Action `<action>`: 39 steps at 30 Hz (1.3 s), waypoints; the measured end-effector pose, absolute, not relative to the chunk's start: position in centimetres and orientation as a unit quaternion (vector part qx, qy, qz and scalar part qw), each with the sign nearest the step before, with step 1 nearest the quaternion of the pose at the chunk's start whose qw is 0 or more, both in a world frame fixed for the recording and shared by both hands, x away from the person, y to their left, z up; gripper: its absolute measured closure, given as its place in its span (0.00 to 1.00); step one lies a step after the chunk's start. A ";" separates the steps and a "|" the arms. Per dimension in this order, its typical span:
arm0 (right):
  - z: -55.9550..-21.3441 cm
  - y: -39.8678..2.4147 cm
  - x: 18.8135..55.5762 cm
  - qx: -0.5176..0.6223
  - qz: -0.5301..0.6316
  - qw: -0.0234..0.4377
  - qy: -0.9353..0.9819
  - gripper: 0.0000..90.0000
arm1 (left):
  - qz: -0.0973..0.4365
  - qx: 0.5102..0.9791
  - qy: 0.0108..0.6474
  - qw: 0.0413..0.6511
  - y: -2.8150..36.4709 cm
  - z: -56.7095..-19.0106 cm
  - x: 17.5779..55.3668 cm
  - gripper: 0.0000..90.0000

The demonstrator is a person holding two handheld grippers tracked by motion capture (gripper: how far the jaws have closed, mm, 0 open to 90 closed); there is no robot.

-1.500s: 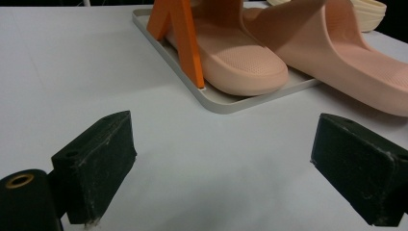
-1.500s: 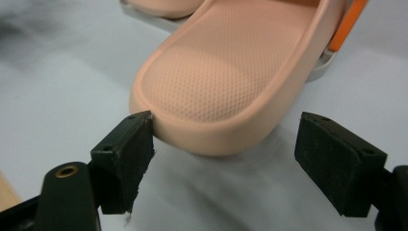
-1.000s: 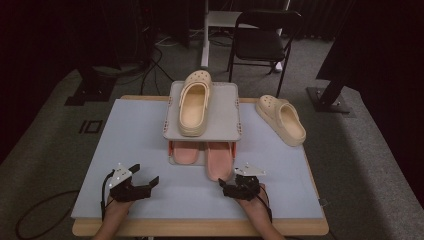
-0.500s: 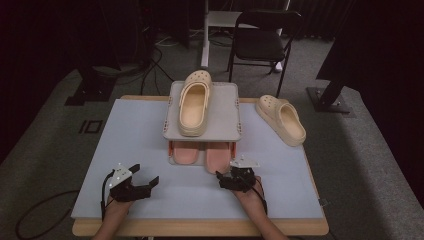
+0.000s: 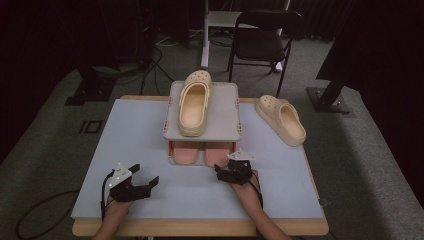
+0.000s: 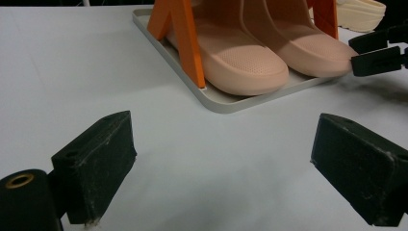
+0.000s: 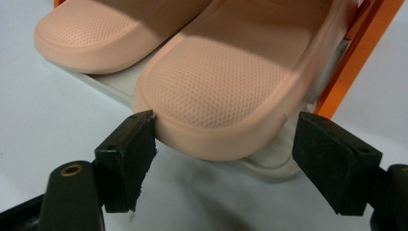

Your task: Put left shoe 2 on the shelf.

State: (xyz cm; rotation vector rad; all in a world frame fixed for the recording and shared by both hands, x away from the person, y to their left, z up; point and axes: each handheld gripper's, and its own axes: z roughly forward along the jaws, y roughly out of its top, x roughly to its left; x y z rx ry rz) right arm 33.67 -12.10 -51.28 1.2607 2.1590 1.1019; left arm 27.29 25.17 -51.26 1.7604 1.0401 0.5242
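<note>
Right pink slipper (image 7: 226, 91) on the lower tray (image 7: 269, 166) of a small rack (image 5: 204, 112), toe at the tray's front edge, beside its twin (image 7: 110, 33) — both tucked under the upper shelf. Right tool (image 7: 223, 154) at that toe, jaws wide, one pad (image 7: 130, 154) touching the toe's side, the other (image 7: 332, 156) apart from it near an orange leg (image 7: 356, 53); nothing clamped. From above, right tool (image 5: 235, 167) just in front of the rack on the pale worktop (image 5: 150, 130). On the upper shelf, a cream clog (image 5: 194, 102), toe pointing away. Second cream clog (image 5: 281, 119) on the worktop to the right of the rack, well apart from the tools. Left tool (image 5: 131, 182) near the front left of the worktop, jaws wide and empty — pads (image 6: 96, 161) over bare surface, rack and pink pair ahead of it. Black chair (image 5: 262, 42) on the floor beyond the worktop.
</note>
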 end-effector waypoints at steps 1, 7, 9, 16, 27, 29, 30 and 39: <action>-51.3 -12.0 33.8 0.452 0.395 0.203 0.774 0.25 | 0.216 0.726 0.429 0.493 25.2 -51.3 27.3 0.09; -51.5 -11.9 34.2 0.452 0.395 0.200 0.774 0.24 | 0.217 0.726 0.428 0.492 25.2 -51.3 27.3 0.09; -51.5 -11.9 34.3 0.453 0.398 0.197 0.773 0.24 | 0.217 0.726 0.429 0.492 25.2 -51.3 27.2 0.09; -51.2 -12.4 33.8 0.448 0.413 0.175 0.774 0.23 | 0.216 0.726 0.429 0.492 25.2 -51.3 27.3 0.09; -49.7 -14.7 31.7 0.426 0.432 0.188 0.772 0.23 | 0.218 0.725 0.430 0.492 25.2 -51.3 27.2 0.09; -49.4 -15.5 31.6 0.430 0.432 0.193 0.769 0.23 | 0.218 0.725 0.430 0.491 25.2 -51.3 27.2 0.09; -49.2 -15.9 31.5 0.432 0.432 0.192 0.768 0.23 | 0.218 0.725 0.430 0.491 25.1 -51.3 27.2 0.09; -48.4 -19.4 31.7 0.457 0.438 0.205 0.747 0.23 | 0.217 0.725 0.432 0.492 25.1 -51.3 27.2 0.09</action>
